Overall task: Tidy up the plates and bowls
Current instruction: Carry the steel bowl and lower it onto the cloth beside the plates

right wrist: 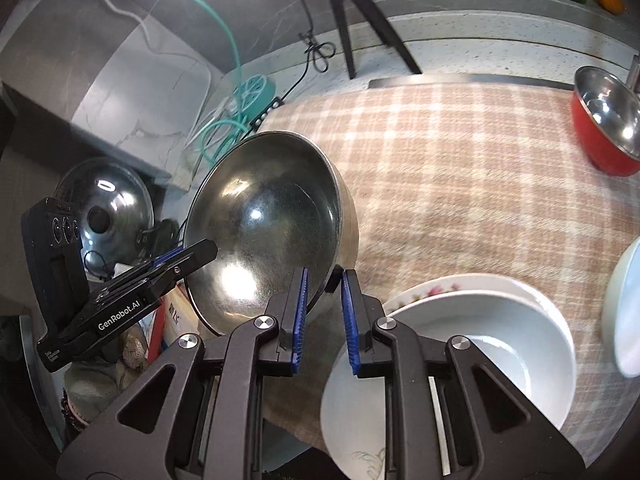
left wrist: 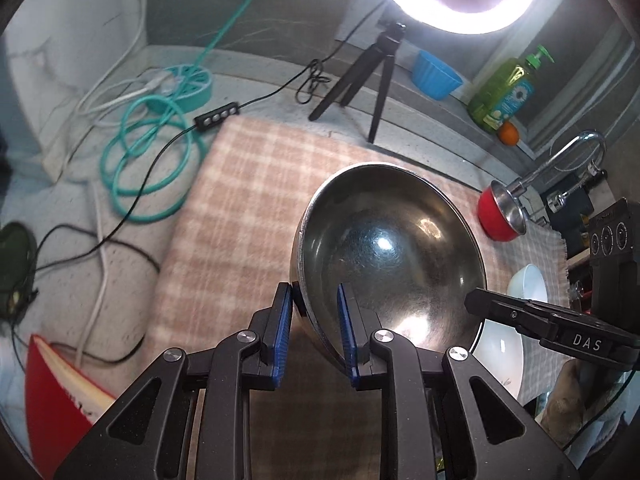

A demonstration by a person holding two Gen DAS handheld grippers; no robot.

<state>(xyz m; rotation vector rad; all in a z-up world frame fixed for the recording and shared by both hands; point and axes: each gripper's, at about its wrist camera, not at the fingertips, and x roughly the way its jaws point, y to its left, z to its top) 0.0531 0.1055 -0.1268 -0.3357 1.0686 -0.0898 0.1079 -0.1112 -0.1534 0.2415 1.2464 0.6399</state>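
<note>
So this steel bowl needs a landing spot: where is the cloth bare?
The checked cloth is bare across its middle, between the tripod and the white plates. It is crowded at the red bowl and near the plates. Both tongs, left and right, grip the steel bowl.

The steel bowl (left wrist: 390,248) is plain silver-grey metal with bright highlights, and the cloth (right wrist: 460,168) beneath it carries a plaid of pale brown and cream, changing to grey-and-white check at its far edge (left wrist: 554,248). The small bowl (right wrist: 604,128) is red outside with a bare metal interior; the stacked bowls (right wrist: 480,328) are white, the lower rim printed with pink flowers. The left gripper (left wrist: 316,334) and right gripper (right wrist: 324,320) are black with blue ribbed pads; the cable (left wrist: 148,160) is teal, the cup (left wrist: 434,74) blue, the soap bottle (left wrist: 506,92) green.
</note>
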